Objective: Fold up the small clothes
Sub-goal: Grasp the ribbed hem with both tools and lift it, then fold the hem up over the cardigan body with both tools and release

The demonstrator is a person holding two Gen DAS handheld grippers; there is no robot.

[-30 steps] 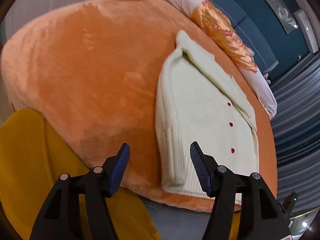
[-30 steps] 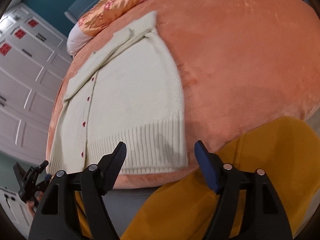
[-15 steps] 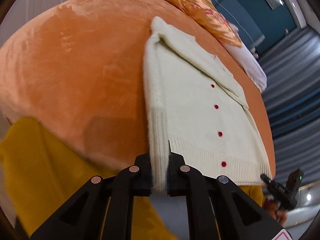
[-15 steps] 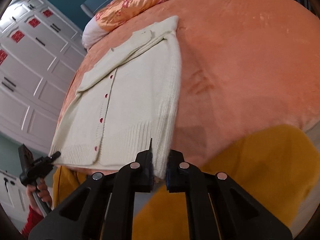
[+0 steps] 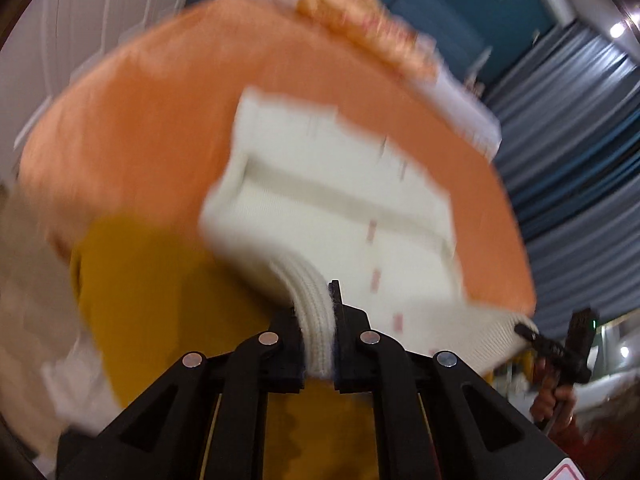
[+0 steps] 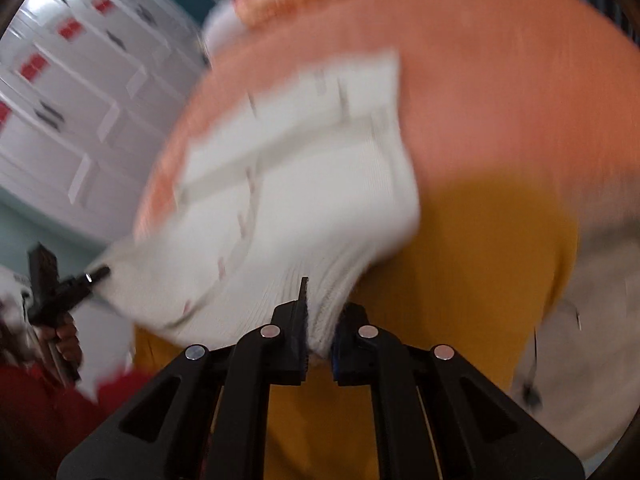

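A cream-white knitted cardigan with small red buttons [image 5: 332, 200] lies on a bed covered by a plush orange blanket [image 5: 132, 136], and its ribbed lower hem is raised off the blanket at both corners. The left gripper [image 5: 318, 344], black with dark blue pads, is pinched tight on one corner of that hem: a thick roll of ribbed knit is squeezed between its jaws. The right gripper [image 6: 318, 336], of the same make, is clamped on the opposite hem corner, the knit bunched between its jaws too. From the left wrist view the right gripper [image 5: 560, 344] shows as a small black tool at the far end of the hem, held by a hand [image 5: 554, 398]; from the right wrist view the left gripper [image 6: 60, 288] shows the same way at the hem's other end, with a hand [image 6: 66, 340] and a red sleeve [image 6: 36, 408] below it. Between the two grips the hem hangs stretched above the near edge of the blanket, while the upper part of the cardigan [image 6: 304, 128] with its collar rests flat on the blanket, towards a gold-and-red patterned satin pillow [image 5: 364, 28] on a white one. Below the hem a mustard-yellow cloth [image 5: 168, 300] drapes over the near side of the bed. Both pictures are strongly blurred, so fine detail of the knit away from the jaws cannot be made out.
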